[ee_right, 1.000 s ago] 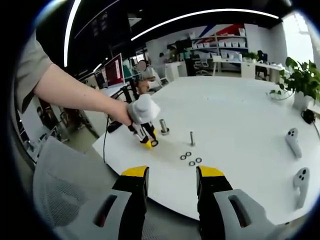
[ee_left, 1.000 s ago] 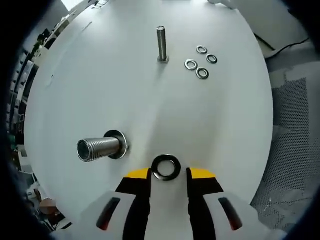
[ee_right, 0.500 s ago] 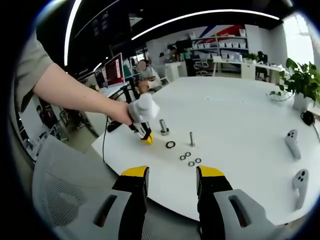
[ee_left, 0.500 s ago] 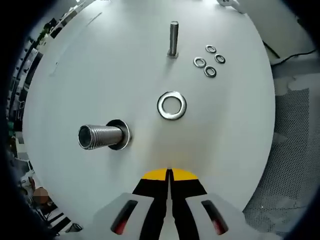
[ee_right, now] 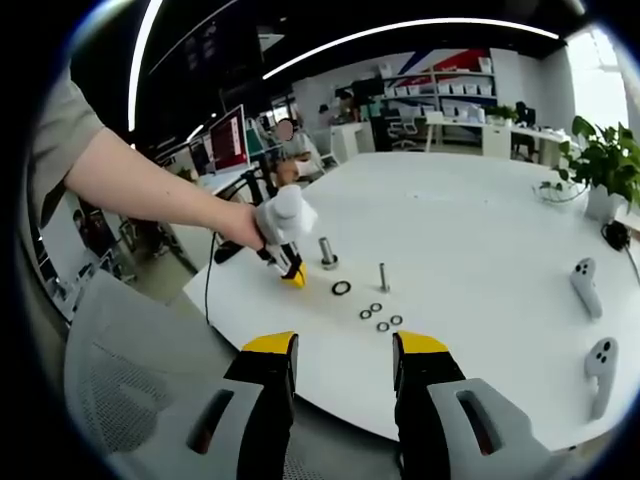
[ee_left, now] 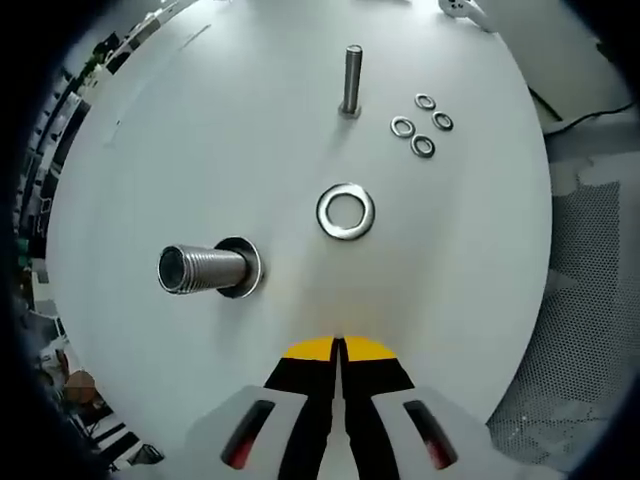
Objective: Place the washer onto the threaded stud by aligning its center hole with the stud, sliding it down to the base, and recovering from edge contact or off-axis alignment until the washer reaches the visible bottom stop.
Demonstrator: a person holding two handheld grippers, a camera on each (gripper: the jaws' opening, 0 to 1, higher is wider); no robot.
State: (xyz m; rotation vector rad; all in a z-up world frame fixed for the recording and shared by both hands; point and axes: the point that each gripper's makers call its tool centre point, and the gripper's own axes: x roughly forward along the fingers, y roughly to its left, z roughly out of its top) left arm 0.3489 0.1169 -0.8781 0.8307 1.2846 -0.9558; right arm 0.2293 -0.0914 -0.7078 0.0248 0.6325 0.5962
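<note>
Large washer [ee_left: 346, 211] flat on white surface [ee_left: 200, 150], straight ahead of empty closed left gripper [ee_left: 338, 352], large threaded stud [ee_left: 205, 269] off to its left; right gripper [ee_right: 336, 352] jaws wide, far.

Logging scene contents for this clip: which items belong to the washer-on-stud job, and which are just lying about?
Job:
- large washer, flat on the table
- thick threaded stud
- left tongs, shut, empty

Lying about:
- thin stud
- four small washers
- two white controllers
- potted plant
</note>
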